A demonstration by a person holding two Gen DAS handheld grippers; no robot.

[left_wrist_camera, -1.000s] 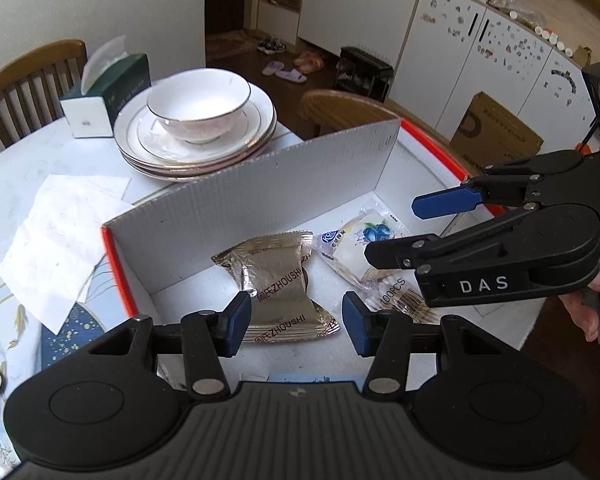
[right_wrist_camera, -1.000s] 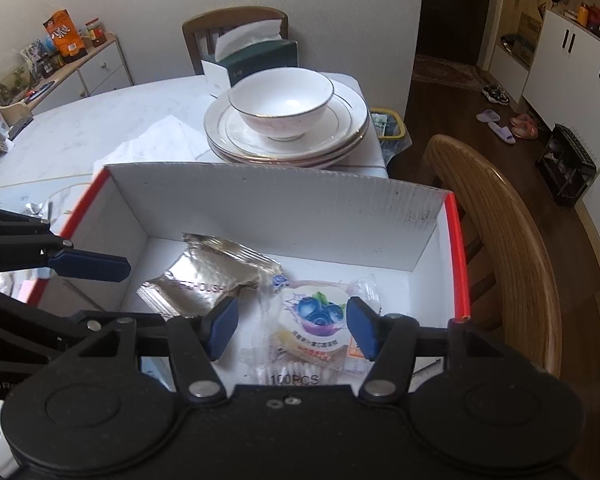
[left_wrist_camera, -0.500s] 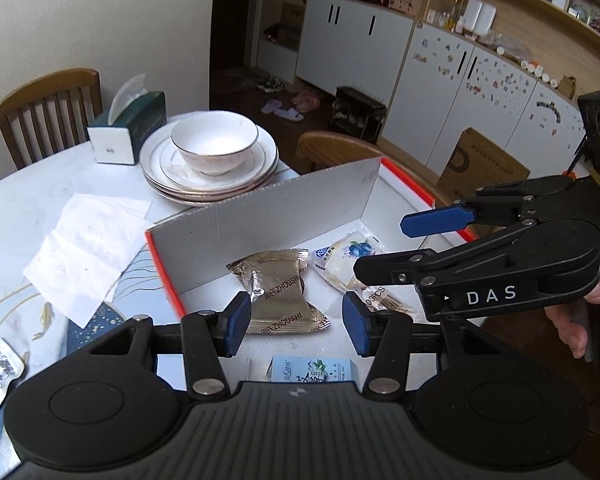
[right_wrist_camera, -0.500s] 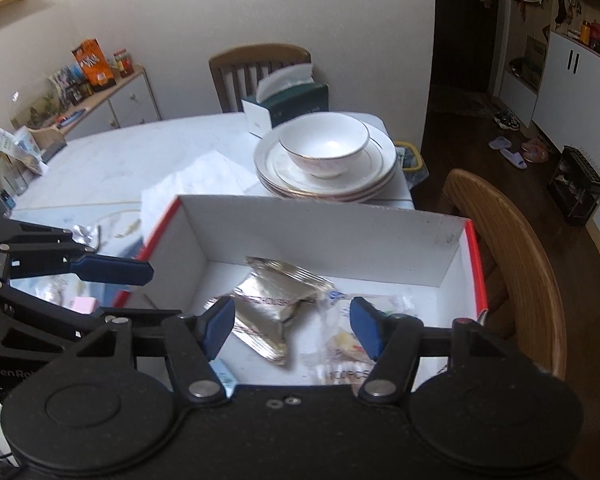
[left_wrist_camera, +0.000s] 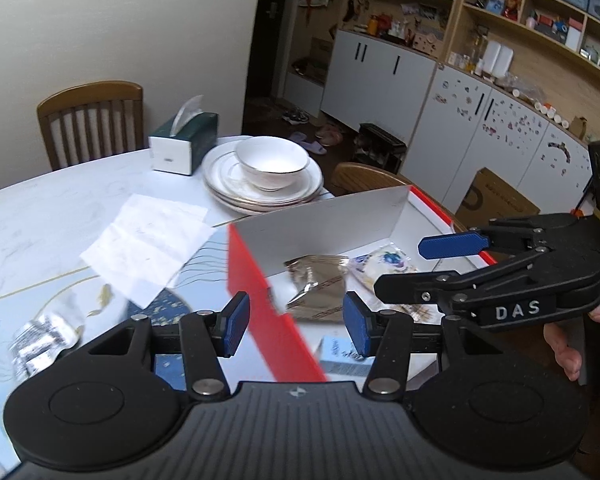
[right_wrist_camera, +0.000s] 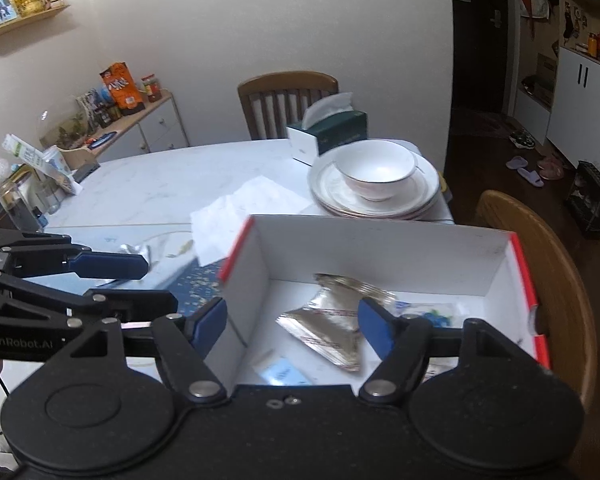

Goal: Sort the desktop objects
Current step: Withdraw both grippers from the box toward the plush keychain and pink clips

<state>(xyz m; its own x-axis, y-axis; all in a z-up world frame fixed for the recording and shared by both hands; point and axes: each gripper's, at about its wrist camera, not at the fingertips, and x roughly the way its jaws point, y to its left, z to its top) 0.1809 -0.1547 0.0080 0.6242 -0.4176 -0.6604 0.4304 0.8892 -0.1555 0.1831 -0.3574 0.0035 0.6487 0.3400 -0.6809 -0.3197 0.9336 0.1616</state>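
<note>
both tools pulled back+up from box [right_wrist_camera: 380,240] | R tool [right_wrist_camera: 292,320] jaws opening, empty; L tool [left_wrist_camera: 296,320] spread, empty | 3 pkts boxed, foil pkts [left_wrist_camera: 44,336] left of L tool still on counter [left_wrist_camera: 60,208]

Two hand-held grippers of the same build are seen. Each body is made of matte black plastic, with a ribbed central housing flanked by two round discs bearing shallow circular recesses. From these, angular black linkage arms are carried forward, fastened with silver round-headed screws. The fingers [left_wrist_camera: 236,326] of the left gripper [left_wrist_camera: 296,324] are faced with blue ribbed pads, as are those of the right gripper [right_wrist_camera: 292,326]. White letters reading "DAS" are printed on the side of the right gripper as seen from the left wrist, and "GenRobot.AI" is marked faintly on the left gripper's side. A thin black cable is seen below that marking.
</note>
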